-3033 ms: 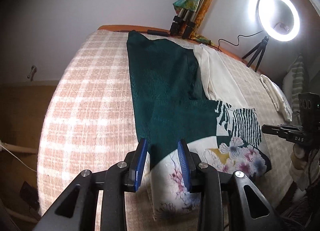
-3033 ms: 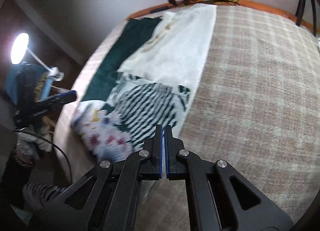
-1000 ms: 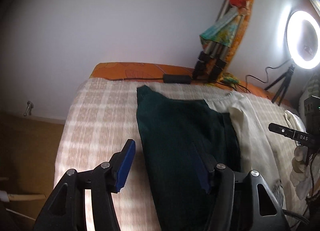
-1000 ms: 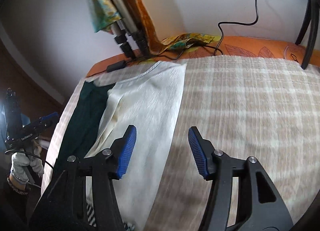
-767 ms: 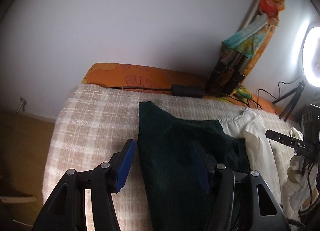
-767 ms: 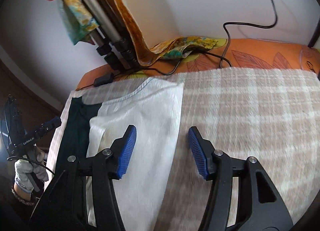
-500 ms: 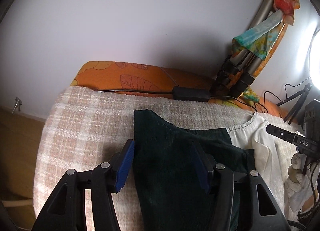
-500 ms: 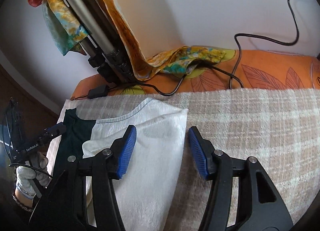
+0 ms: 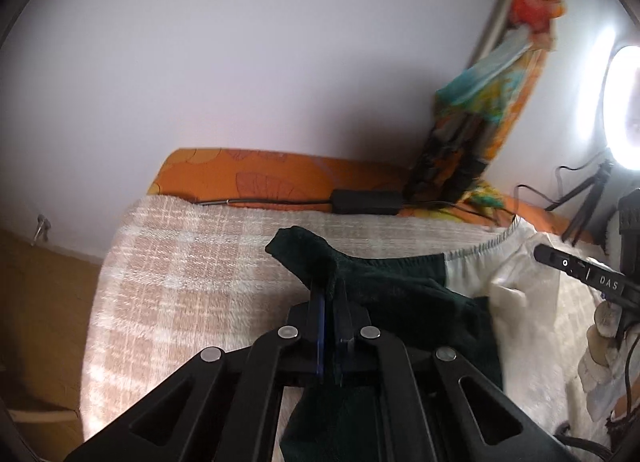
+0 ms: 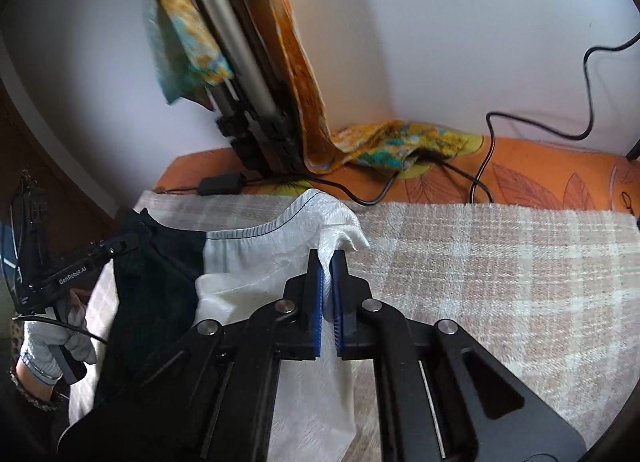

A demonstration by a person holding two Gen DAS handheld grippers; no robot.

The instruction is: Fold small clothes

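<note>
A garment with a dark green half [image 9: 384, 294] and a white half [image 10: 280, 262] lies on a checked blanket [image 9: 192, 262]. My left gripper [image 9: 330, 294] is shut on the far left corner of the green half. My right gripper [image 10: 327, 262] is shut on the far right corner of the white half, which bunches up above the pads. The white half also shows in the left wrist view [image 9: 520, 302], and the green half in the right wrist view [image 10: 156, 286]. The garment's near end is hidden behind the grippers.
An orange leaf-print sheet [image 10: 540, 178] borders the blanket at the wall. A folded tripod [image 10: 240, 74] draped with colourful cloth leans there, with a black adapter [image 9: 366, 201] and cables [image 10: 520, 118]. A lit ring light [image 9: 624, 102] stands at the right.
Both grippers moved forward to the garment's far edge and closed, the left on the green corner and the right on the white corner. Both corners now bunch up between the pads.
</note>
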